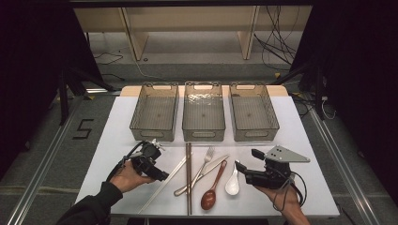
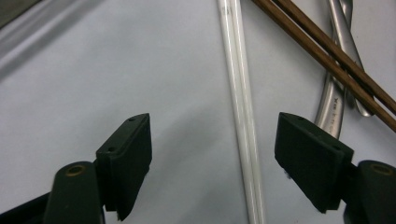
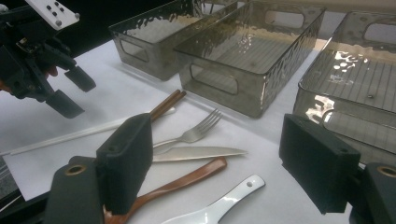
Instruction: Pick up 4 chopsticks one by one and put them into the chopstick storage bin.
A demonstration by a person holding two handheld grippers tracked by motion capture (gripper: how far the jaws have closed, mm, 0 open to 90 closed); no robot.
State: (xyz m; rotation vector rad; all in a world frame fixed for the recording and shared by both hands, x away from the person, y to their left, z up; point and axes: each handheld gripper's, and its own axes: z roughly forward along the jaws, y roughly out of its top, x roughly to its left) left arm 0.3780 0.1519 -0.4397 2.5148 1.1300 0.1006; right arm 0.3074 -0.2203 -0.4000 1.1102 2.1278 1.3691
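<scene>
We held the left gripper point(image 2: 212, 161) above the white chopsticks point(image 2: 243, 130) on the desk point(image 2: 93, 93); their long axis ran lengthwise between its wide-apart, empty jaws, nearer the right jaw.

Colours and patterns around the brown chopsticks point(image 1: 188, 176)

The desk point(image 1: 117, 136) is seen as pale grey-white, with a light wooden edge at its far side. Just left of the brown chopsticks, a white, faintly translucent pair of chopsticks point(image 1: 164, 180) is laid; to their right, a silver fork point(image 1: 204, 161) and silver knife point(image 1: 206, 172) are shown, then a reddish-brown wooden spoon point(image 1: 211, 190) and a glossy white spoon point(image 1: 233, 182). Beyond the chopsticks, three smoky grey see-through bins point(image 1: 203, 112) are marked by a hammered, rippled texture and a fine grid on their floors. The left claw point(image 1: 157, 172) and right claw point(image 1: 246, 165) are matte black, the right one topped by a grey plate.
</scene>
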